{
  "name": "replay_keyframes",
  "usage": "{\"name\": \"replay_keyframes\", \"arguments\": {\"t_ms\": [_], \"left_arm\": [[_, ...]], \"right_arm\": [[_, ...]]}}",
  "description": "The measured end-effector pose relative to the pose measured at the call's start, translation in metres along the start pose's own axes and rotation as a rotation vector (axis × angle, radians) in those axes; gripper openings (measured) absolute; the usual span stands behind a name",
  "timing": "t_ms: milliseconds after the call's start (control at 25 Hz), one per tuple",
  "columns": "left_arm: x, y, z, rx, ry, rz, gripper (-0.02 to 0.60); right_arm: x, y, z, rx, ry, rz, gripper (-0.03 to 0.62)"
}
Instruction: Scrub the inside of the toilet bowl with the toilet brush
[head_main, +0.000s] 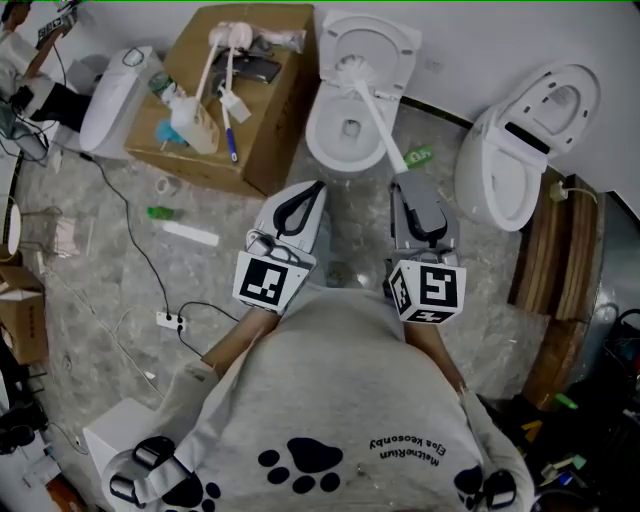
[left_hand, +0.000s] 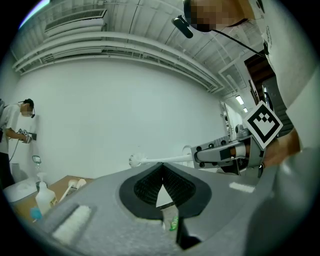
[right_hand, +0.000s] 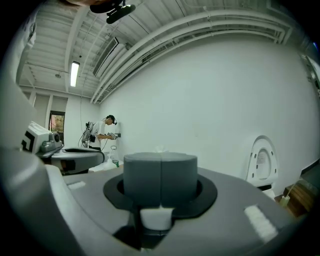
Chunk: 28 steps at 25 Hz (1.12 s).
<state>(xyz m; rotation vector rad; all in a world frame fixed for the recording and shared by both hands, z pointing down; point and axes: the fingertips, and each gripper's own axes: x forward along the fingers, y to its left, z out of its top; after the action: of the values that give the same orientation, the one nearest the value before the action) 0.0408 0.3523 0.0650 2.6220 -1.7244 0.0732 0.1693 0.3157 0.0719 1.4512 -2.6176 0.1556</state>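
A white toilet (head_main: 322, 138) stands open ahead of me, lid raised against the wall. My right gripper (head_main: 404, 183) is shut on the white handle of the toilet brush (head_main: 373, 112). The brush slants up and left, and its bristle head (head_main: 345, 68) is over the back of the bowl. In the right gripper view the pads (right_hand: 161, 172) are pressed together, with the white handle (right_hand: 156, 218) showing below them. My left gripper (head_main: 316, 187) is shut on nothing, beside the bowl's front left. In the left gripper view (left_hand: 162, 167) the brush (left_hand: 137, 160) sticks out level from the right gripper (left_hand: 225, 152).
A cardboard box (head_main: 262, 130) holding spare brushes and bottles sits left of the toilet. A second toilet (head_main: 520, 150) stands at the right beside wooden panels (head_main: 560, 270). A power strip (head_main: 170, 321), cable and small items lie on the floor. Another person (right_hand: 106, 131) works by the wall.
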Motion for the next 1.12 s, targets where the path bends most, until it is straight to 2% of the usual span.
{"name": "replay_keyframes", "arguments": {"t_ms": [200,440,760,1120], "left_arm": [[0.021,0.007,-0.009,0.011,-0.001,-0.021,-0.002],[0.060,0.029,-0.018,-0.009,0.005,-0.059,-0.002],[0.145,0.102,-0.022,-0.026,0.008,-0.101,-0.002],[0.235,0.166,-0.038,-0.062,0.038,-0.201,-0.002]], "right_arm": [[0.010,-0.003,-0.002,-0.012,0.005,-0.002,0.153],[0.049,-0.021,-0.005,-0.008,0.030,-0.042,0.153],[0.143,-0.037,0.006,-0.023,0.064,-0.072,0.153],[0.235,-0.051,0.004,-0.011,0.124,-0.133,0.153]]}}
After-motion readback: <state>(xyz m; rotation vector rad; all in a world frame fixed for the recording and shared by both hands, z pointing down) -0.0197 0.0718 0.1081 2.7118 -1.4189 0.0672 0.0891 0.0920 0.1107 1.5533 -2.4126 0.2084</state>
